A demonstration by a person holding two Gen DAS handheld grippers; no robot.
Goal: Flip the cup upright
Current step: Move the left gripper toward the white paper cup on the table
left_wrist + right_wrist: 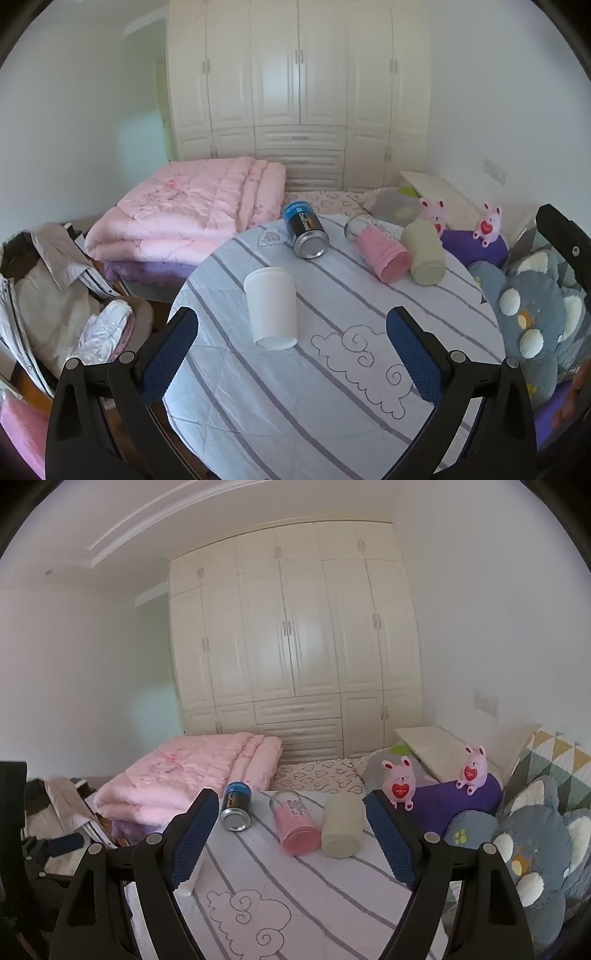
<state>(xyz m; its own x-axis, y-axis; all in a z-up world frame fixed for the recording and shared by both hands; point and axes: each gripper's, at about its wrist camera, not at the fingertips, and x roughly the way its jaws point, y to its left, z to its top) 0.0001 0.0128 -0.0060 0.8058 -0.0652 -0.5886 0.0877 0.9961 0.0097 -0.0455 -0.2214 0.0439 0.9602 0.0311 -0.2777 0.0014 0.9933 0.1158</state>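
Lying on its side mid-table, white cup is framed between the wide-spread, empty fingers of left gripper; bare striped tablecloth surrounds it. Right gripper, likewise spread and empty, faces can, pink cup, cream cup near the far edge.

Left wrist cam is sitting above the near desk edge, looking down and forward past its fingers. Right wrist cam is sitting lower, aiming flatter toward the wardrobe. Both are sharing the striped desktop, lying can, pink bottle, bed.
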